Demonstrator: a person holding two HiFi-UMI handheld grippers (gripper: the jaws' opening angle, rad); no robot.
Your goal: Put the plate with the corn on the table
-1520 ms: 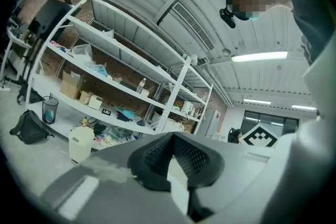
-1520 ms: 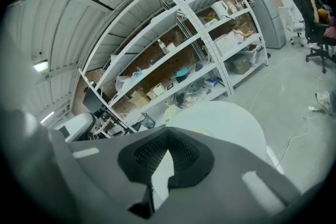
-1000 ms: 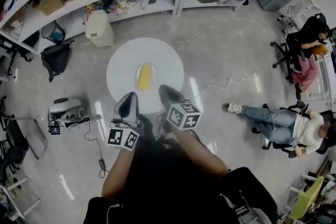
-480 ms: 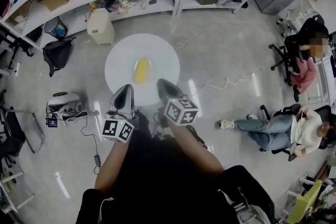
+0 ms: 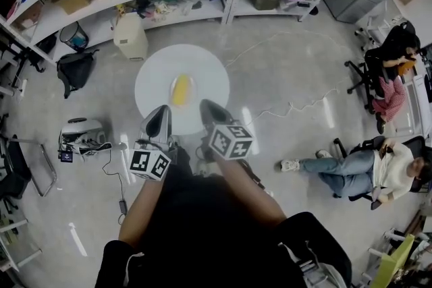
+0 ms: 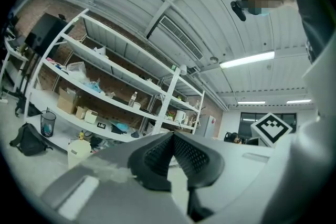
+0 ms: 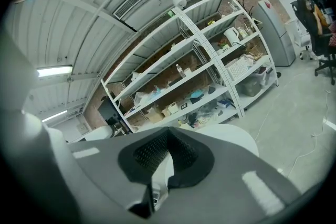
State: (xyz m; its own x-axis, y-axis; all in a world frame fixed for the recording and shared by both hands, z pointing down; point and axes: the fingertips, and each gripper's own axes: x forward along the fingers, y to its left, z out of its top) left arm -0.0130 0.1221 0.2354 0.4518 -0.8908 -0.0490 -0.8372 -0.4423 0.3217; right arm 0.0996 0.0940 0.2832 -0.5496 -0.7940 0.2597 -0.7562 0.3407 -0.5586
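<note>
Plate held over open floor, no table in view.
It juts straight ahead of both tongs: left tongs and right tongs each pinch its near rim, equally near. The corn lies mid-plate, just beyond the tips, its long axis pointing away from them.

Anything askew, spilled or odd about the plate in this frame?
Nothing stands out. The left gripper and right gripper each pinch the near rim of the plate, the corn lies near its middle, and nothing is spilled.
</note>
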